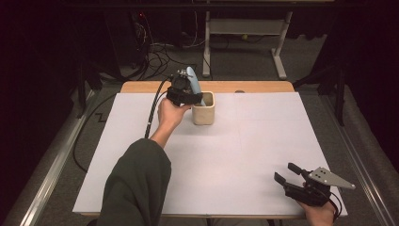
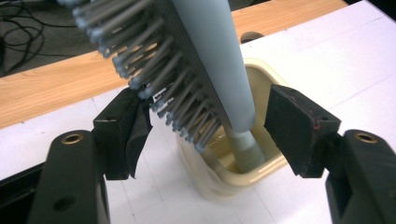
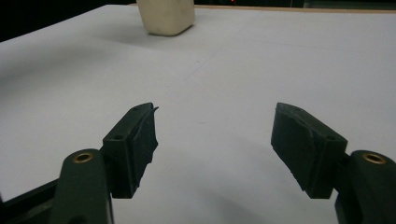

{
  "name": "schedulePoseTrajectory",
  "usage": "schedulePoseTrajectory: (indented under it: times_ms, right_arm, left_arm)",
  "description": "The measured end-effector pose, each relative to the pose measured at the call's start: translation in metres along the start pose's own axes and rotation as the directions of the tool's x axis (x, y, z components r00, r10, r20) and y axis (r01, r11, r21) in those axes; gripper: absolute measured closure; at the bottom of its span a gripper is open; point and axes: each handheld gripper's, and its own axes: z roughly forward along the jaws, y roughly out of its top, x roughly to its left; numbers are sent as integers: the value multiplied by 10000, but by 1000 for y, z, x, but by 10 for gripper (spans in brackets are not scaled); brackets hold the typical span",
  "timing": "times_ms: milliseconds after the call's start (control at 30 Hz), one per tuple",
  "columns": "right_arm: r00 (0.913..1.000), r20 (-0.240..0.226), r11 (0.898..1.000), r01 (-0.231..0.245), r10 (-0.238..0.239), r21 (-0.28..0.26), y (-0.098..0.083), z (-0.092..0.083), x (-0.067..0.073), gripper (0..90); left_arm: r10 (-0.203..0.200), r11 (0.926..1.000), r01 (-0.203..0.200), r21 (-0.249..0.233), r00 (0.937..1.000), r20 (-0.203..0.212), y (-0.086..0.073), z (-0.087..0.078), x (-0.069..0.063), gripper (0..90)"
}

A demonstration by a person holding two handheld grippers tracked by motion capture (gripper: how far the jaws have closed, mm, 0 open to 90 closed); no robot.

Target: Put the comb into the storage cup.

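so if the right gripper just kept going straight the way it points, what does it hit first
Probably nothing soon: ahead of the open right gripper lies bare white table; the cream cup sits far off, left of its line.

A pale blue bristle brush (image 2: 205, 60) stands handle-down, tilted, in a cream cup (image 1: 203, 109).

High overhead, gripper views low, cup (image 1: 203, 109) shared

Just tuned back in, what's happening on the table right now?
The left gripper is at the cream cup near the table's far edge, jaws open around a light blue brush whose handle end stands in the cup. The right gripper sits open and empty over the white sheet at the near right.
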Motion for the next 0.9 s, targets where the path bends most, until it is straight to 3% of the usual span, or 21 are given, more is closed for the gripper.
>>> schedulePoseTrajectory:
  times_ms: [33,333,433,900]
  right_arm:
    - [10000,18,10000,-41,41,-32,0,0,0,316]
    - [10000,-29,10000,-24,23,-60,-1,-2,-1,317]
    - [10000,-33,9999,13,-14,-136,-1,-3,0,318]
    - [10000,65,10000,7,-7,-66,-1,-2,0,317]
  left_arm:
    - [158,9996,-155,227,9998,-112,-1,0,1,317]
    - [206,9997,-206,-131,9998,40,-3,-14,-2,330]
    - [336,9994,-336,44,9994,-42,-4,-14,-2,331]
    - [181,9995,-178,-248,9998,111,-12,-22,3,335]
